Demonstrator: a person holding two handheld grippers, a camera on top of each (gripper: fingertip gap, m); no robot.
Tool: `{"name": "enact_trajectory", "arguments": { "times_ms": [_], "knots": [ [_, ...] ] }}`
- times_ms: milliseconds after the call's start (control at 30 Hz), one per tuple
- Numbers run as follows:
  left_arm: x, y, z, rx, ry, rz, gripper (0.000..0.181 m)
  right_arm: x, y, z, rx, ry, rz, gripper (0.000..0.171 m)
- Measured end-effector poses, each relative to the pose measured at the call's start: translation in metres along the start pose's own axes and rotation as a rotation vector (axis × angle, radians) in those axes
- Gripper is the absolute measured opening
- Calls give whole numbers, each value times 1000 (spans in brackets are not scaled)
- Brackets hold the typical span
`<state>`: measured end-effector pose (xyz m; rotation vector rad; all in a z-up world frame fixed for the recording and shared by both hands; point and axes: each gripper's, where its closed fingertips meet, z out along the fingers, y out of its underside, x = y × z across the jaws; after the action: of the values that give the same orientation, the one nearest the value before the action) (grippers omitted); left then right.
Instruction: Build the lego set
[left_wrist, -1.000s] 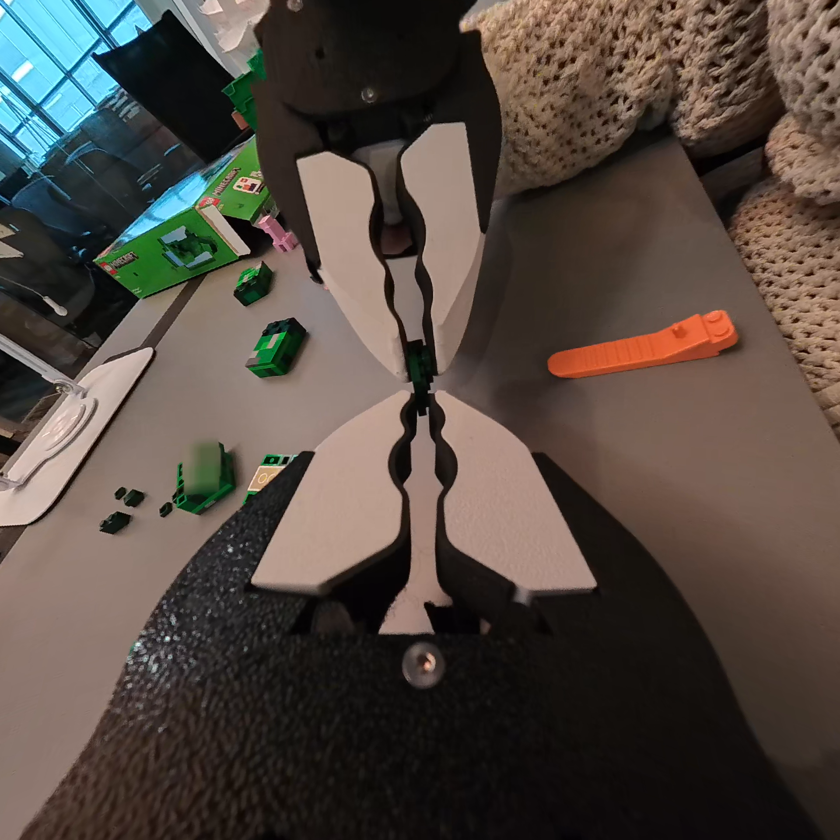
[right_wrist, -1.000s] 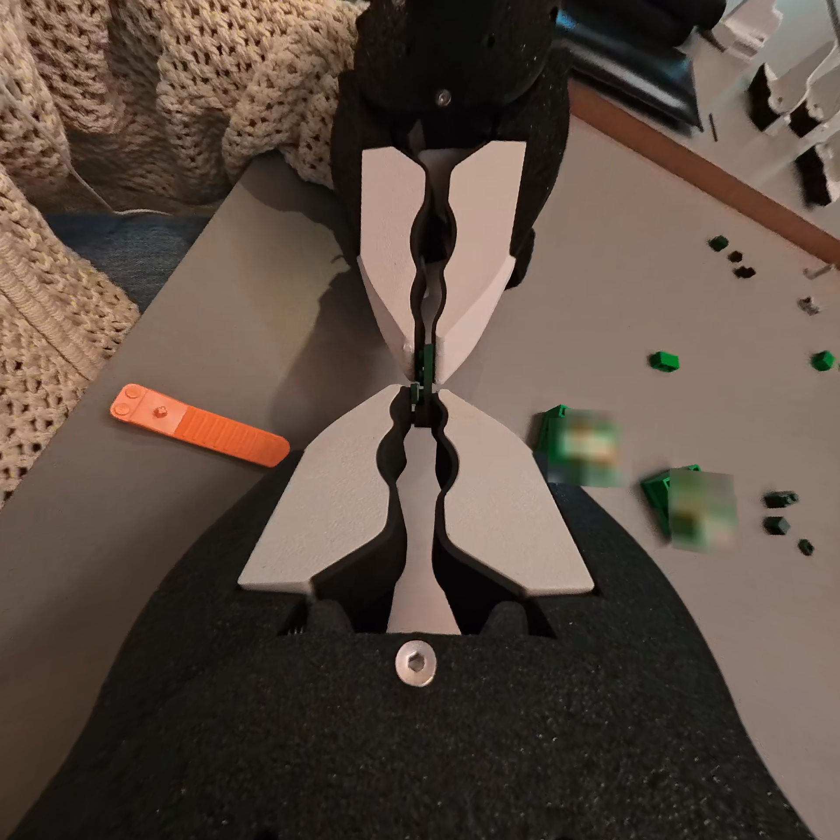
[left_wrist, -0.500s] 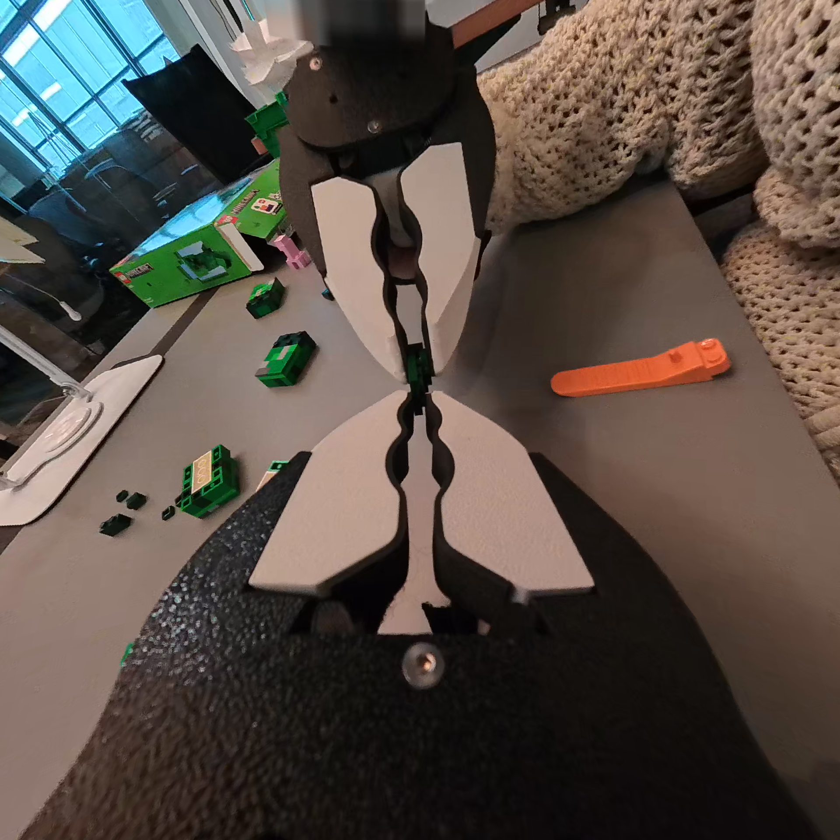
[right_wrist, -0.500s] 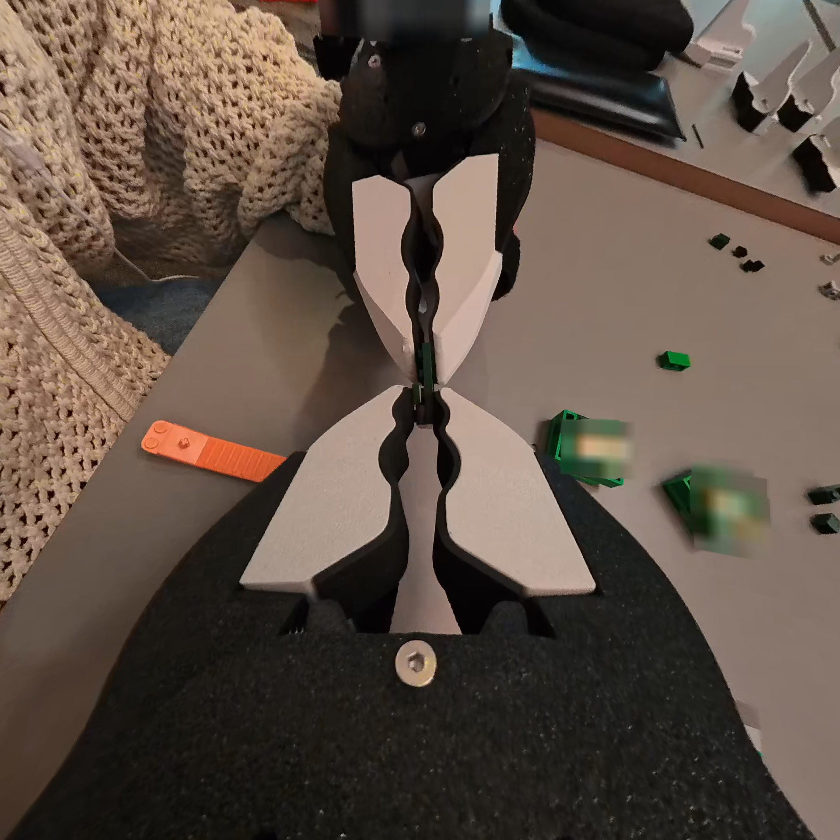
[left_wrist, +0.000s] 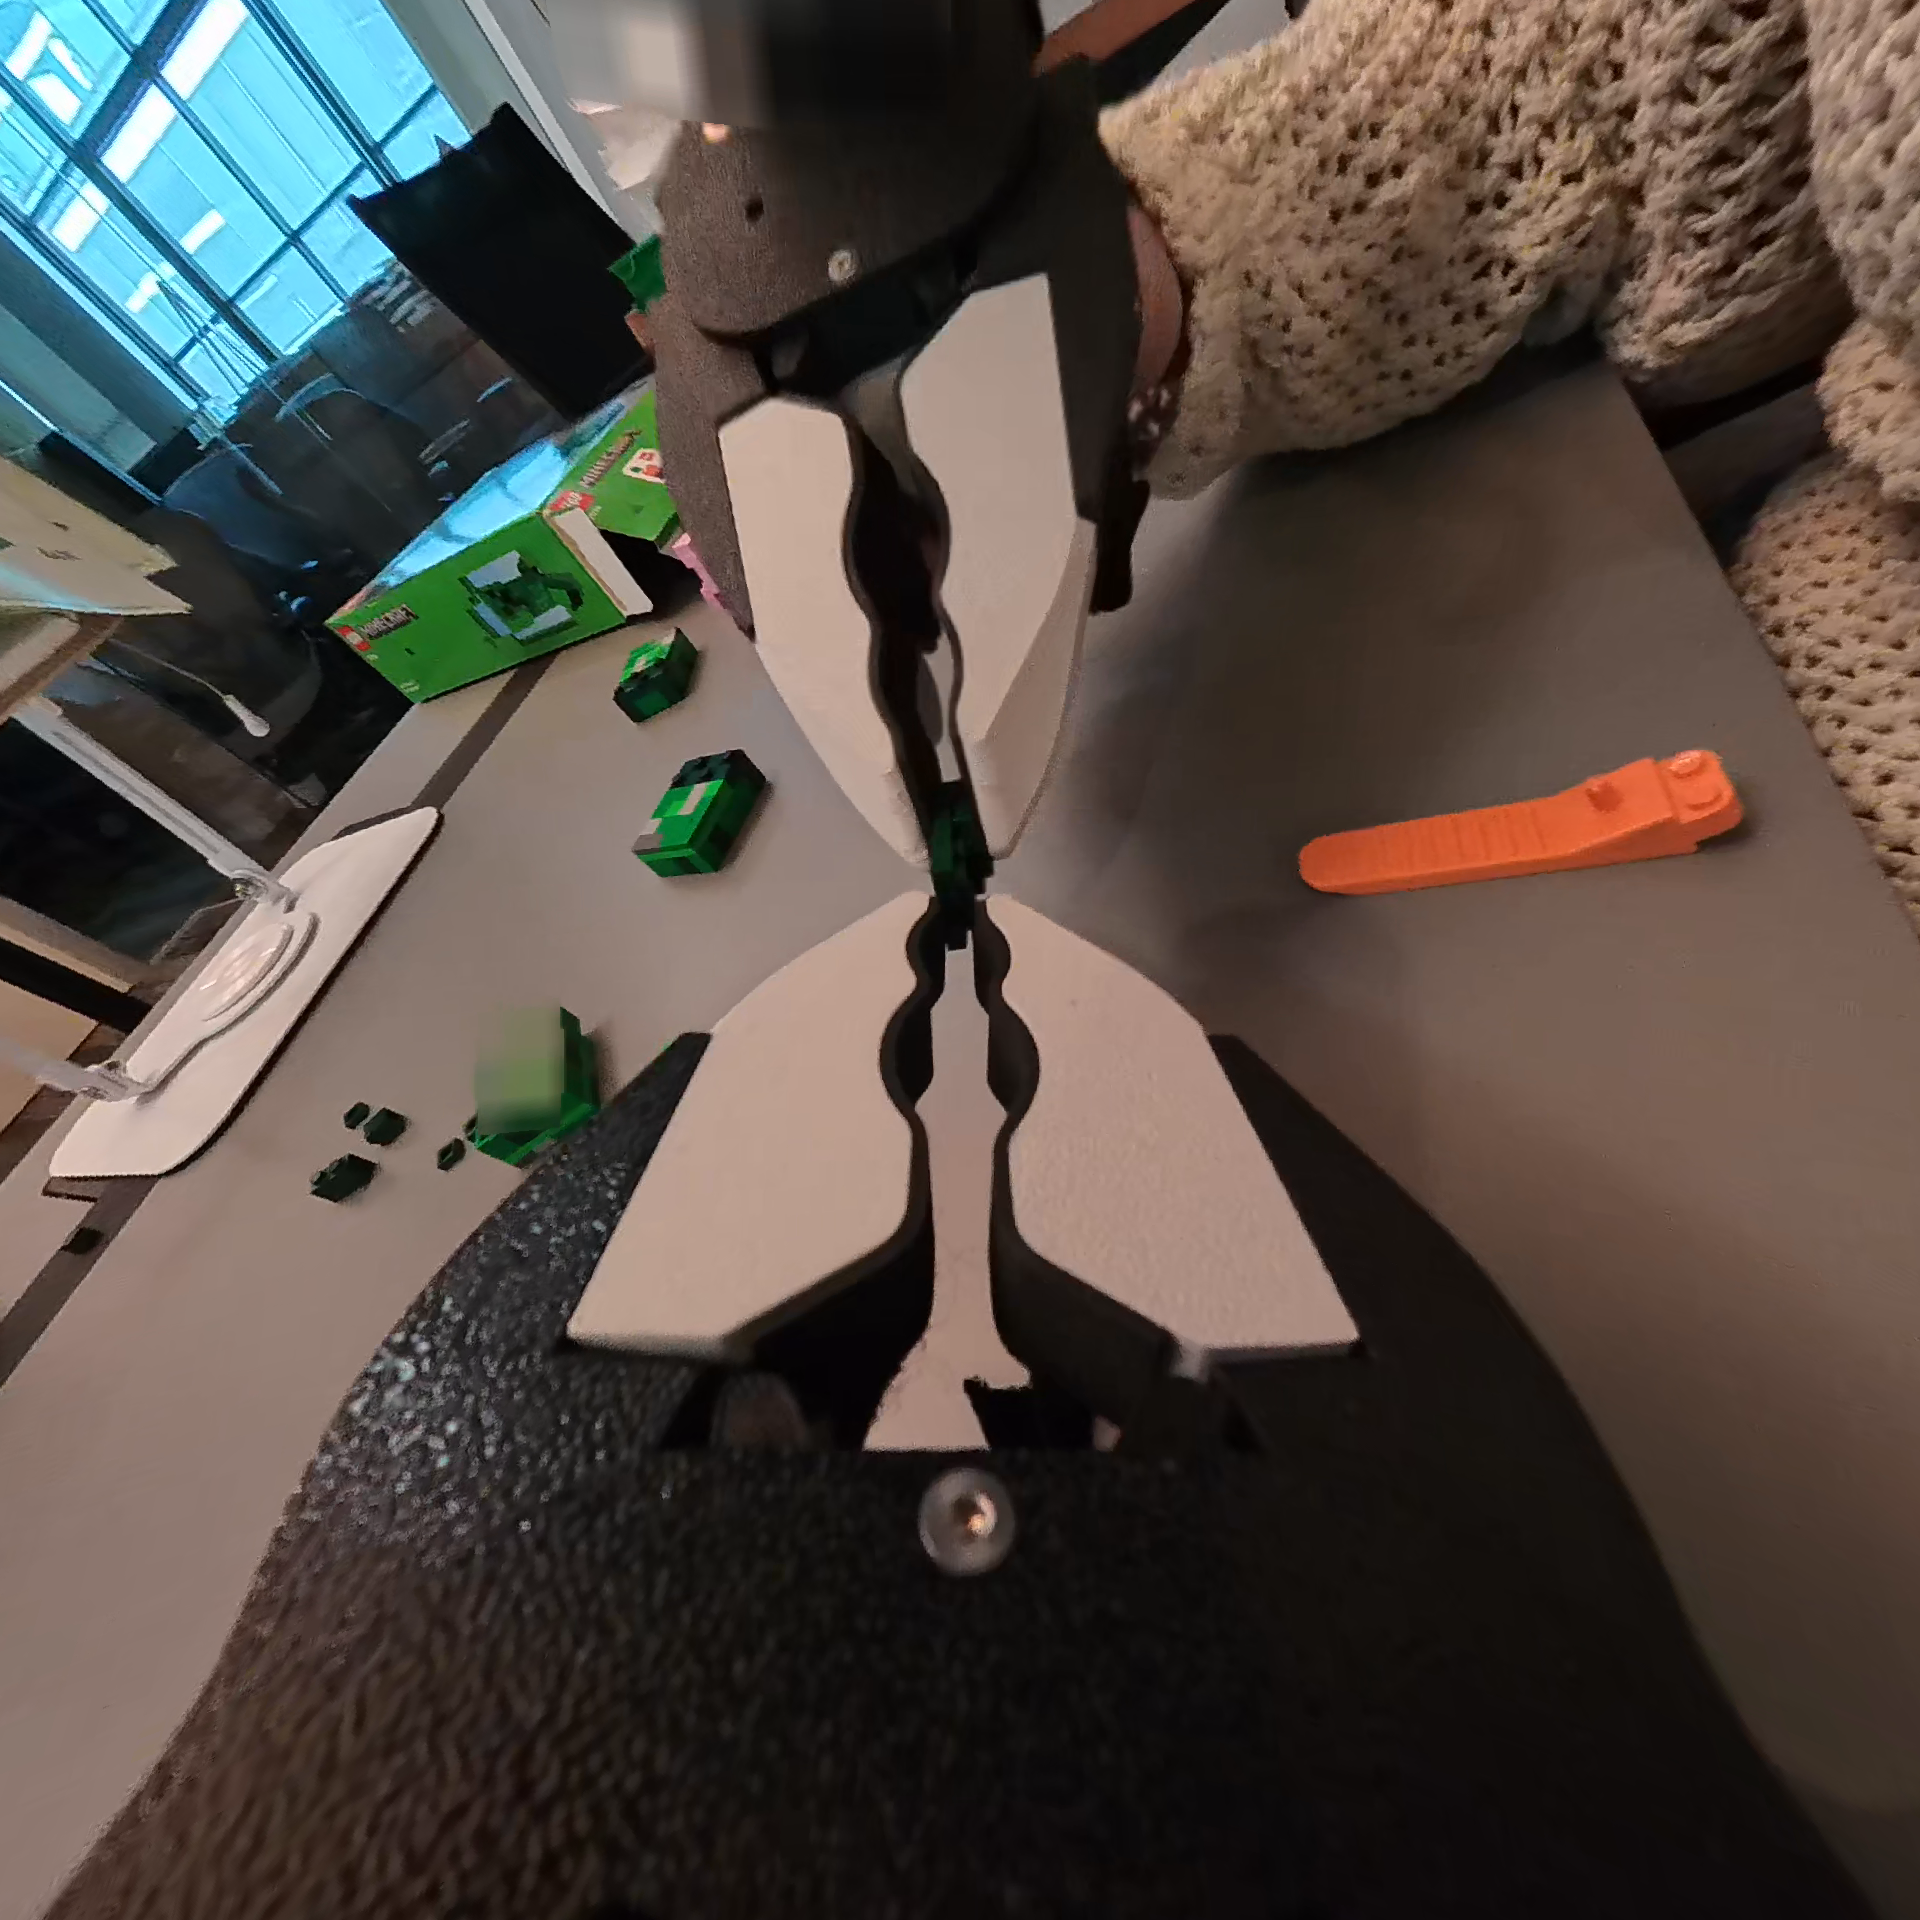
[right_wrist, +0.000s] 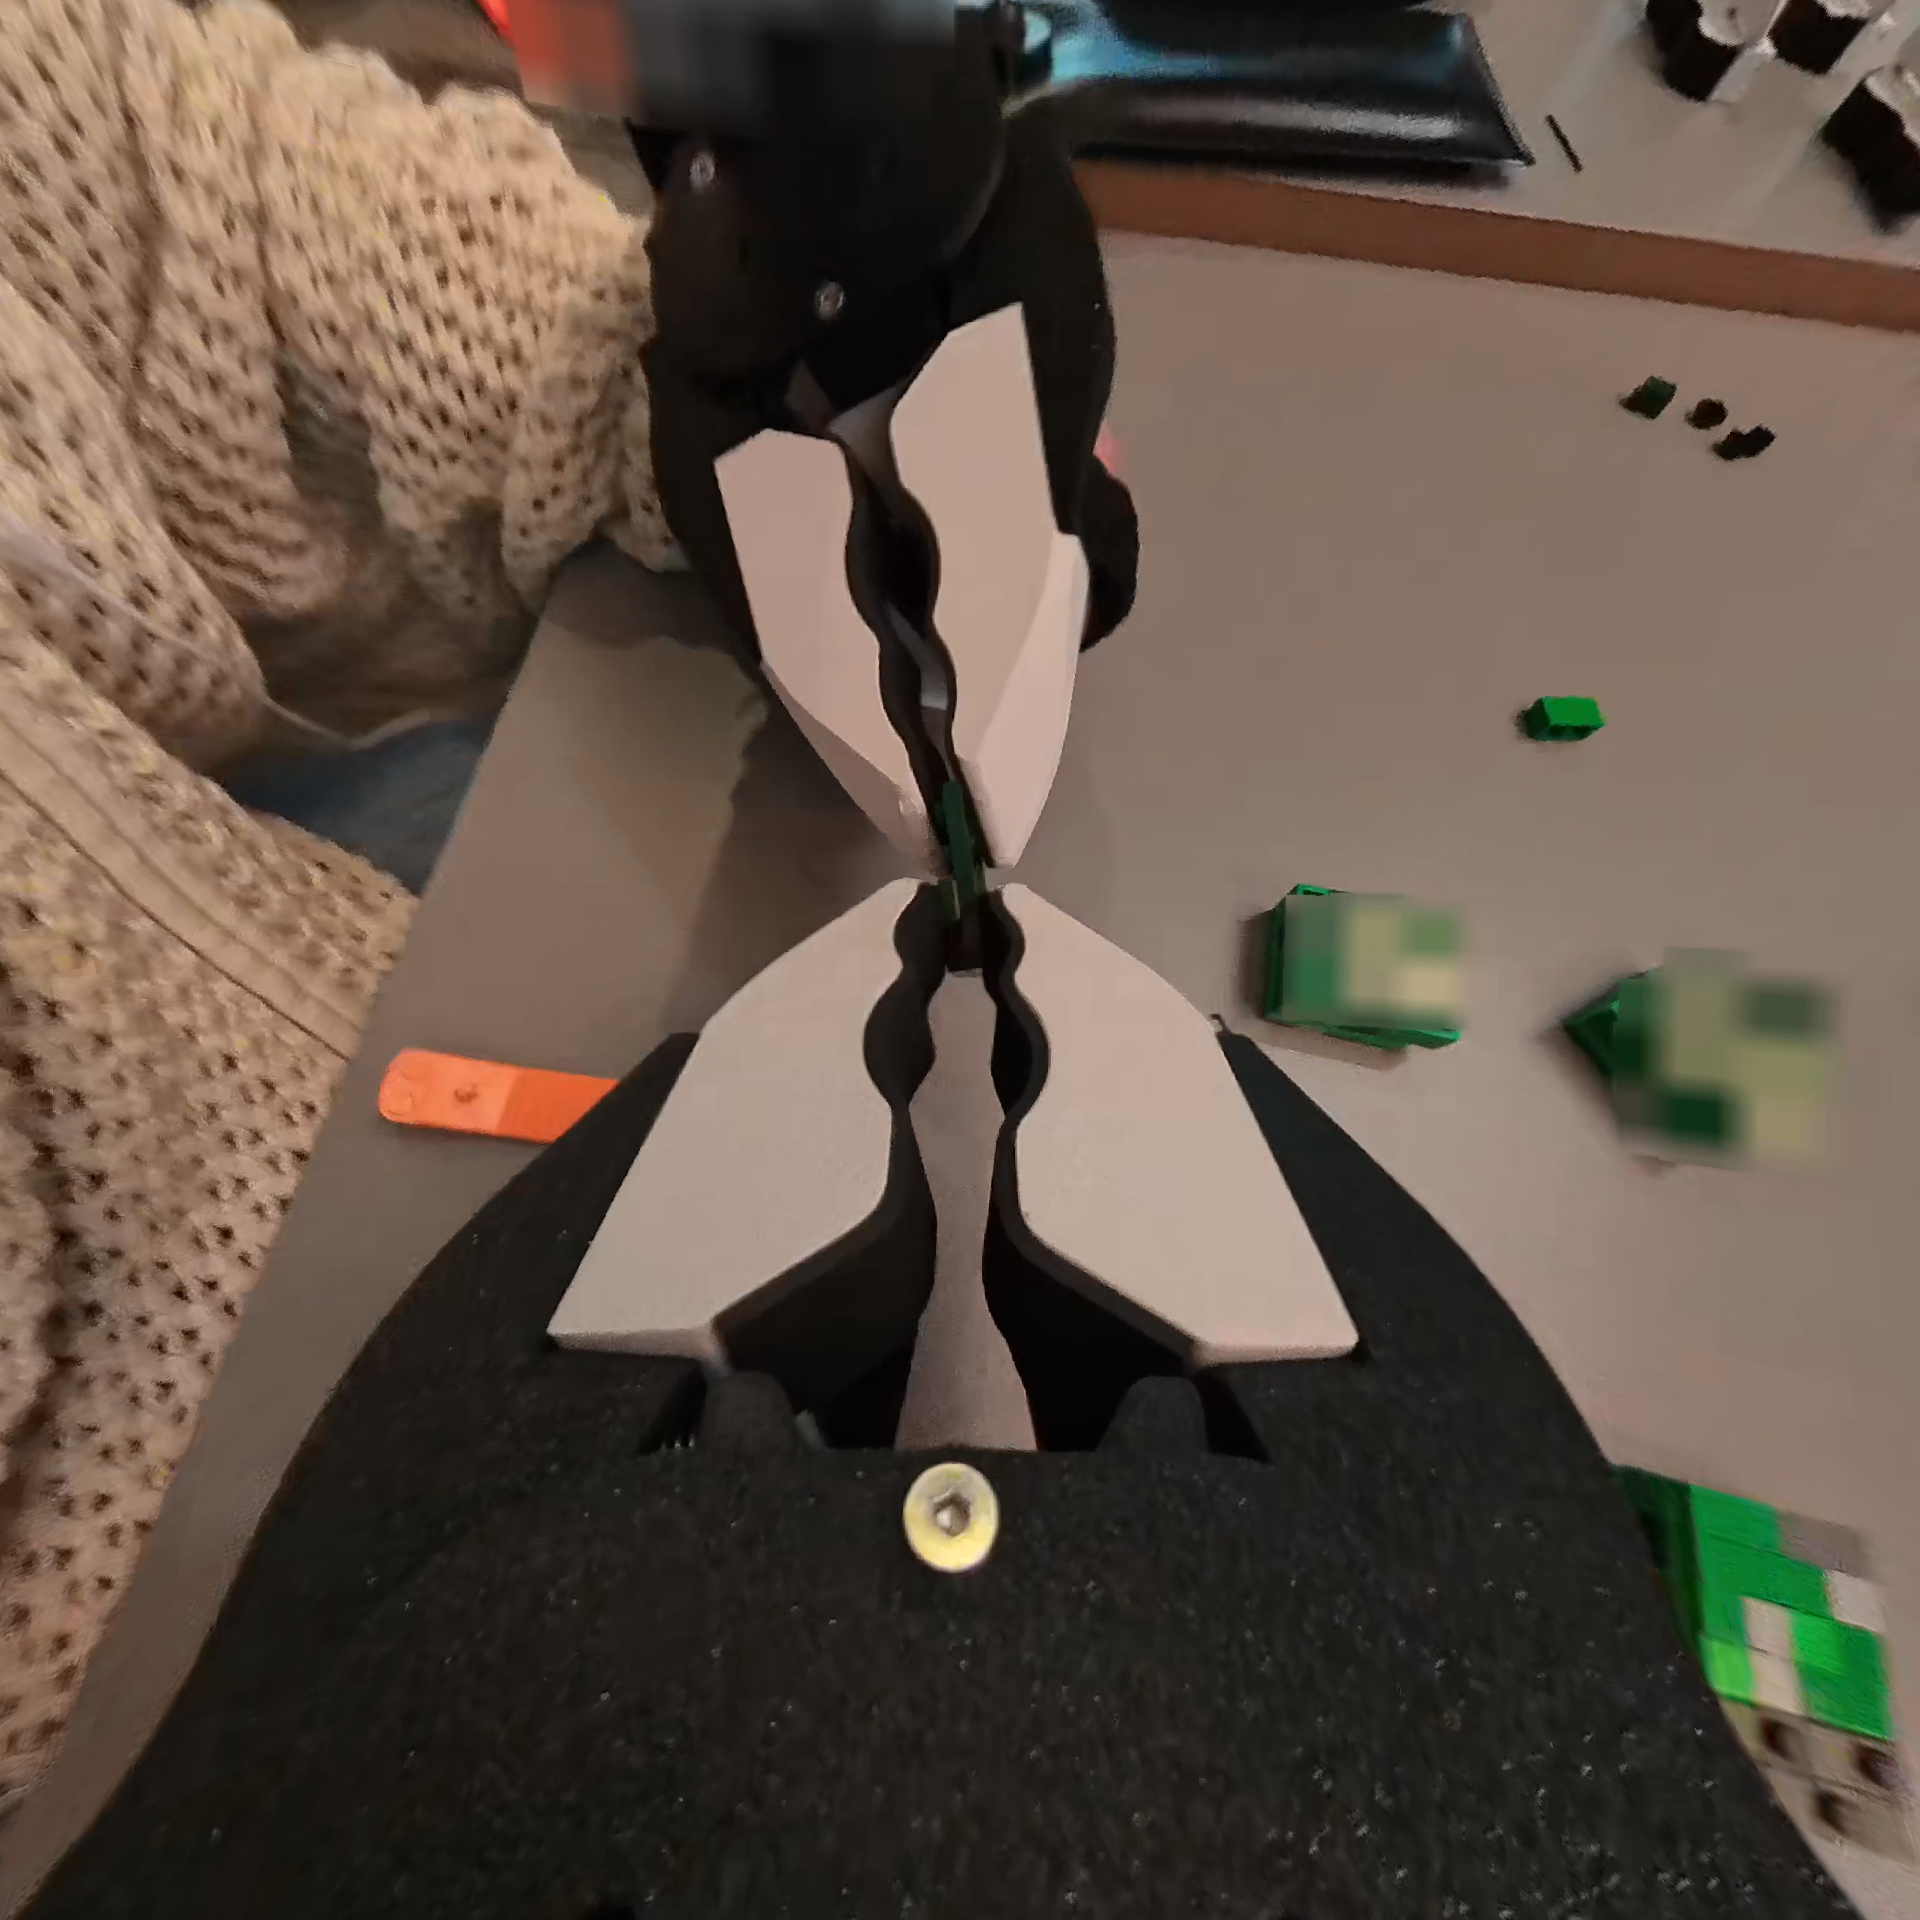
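My left gripper (left_wrist: 951, 928) and right gripper (right_wrist: 961, 914) meet tip to tip above the grey table (left_wrist: 1455, 1143). Each is shut on one end of a small dark green lego stack (left_wrist: 956, 847), which bridges the two pairs of tips. The stack also shows in the right wrist view (right_wrist: 958, 847). In the left wrist view the right gripper (left_wrist: 958, 831) comes down from the top. In the right wrist view the left gripper (right_wrist: 954, 826) does the same. Most of the stack is hidden between the pads.
An orange brick separator (left_wrist: 1517, 836) lies on the table near the person's knitted sleeves (left_wrist: 1455, 208). Green part-builds (left_wrist: 701, 816) (right_wrist: 1351, 966) (right_wrist: 1787, 1621), a small green brick (right_wrist: 1558, 717), tiny dark pieces (left_wrist: 358, 1143), a green set box (left_wrist: 499, 613) and a white stand base (left_wrist: 239, 997) lie around. The tips of both grippers are at nearly the same place.
Both grippers have stayed shut and tip to tip on the stack. They have tilted and shifted together, so the table and the orange separator sit differently in both views.
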<state>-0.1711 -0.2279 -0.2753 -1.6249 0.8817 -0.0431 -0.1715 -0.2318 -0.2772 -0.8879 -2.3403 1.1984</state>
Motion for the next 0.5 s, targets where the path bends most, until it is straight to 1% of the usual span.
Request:
{"name": "enact_trajectory", "arguments": {
  "times_ms": [67,167,300,400,467,500],
  "knots": [
    [1,0,0,-2,3,5,5,-1,1,0,0,-11,-3,7],
    [2,6,3,-40,1,33,4,0,7,3,-60,43,-106,7],
    [-4,7,6,-39,-62,97,5,4,8,0,-83,94,-183,7],
    [-7,9,8,-64,-109,166,17,10,11,-2,-102,118,-199,7],
    [-12,6,6,-63,-176,232,26,12,14,-4,-113,119,-188,7],
    [-13,5,5,-63,-198,273,27,12,15,-4,-112,108,-173,7]
  ]
}}
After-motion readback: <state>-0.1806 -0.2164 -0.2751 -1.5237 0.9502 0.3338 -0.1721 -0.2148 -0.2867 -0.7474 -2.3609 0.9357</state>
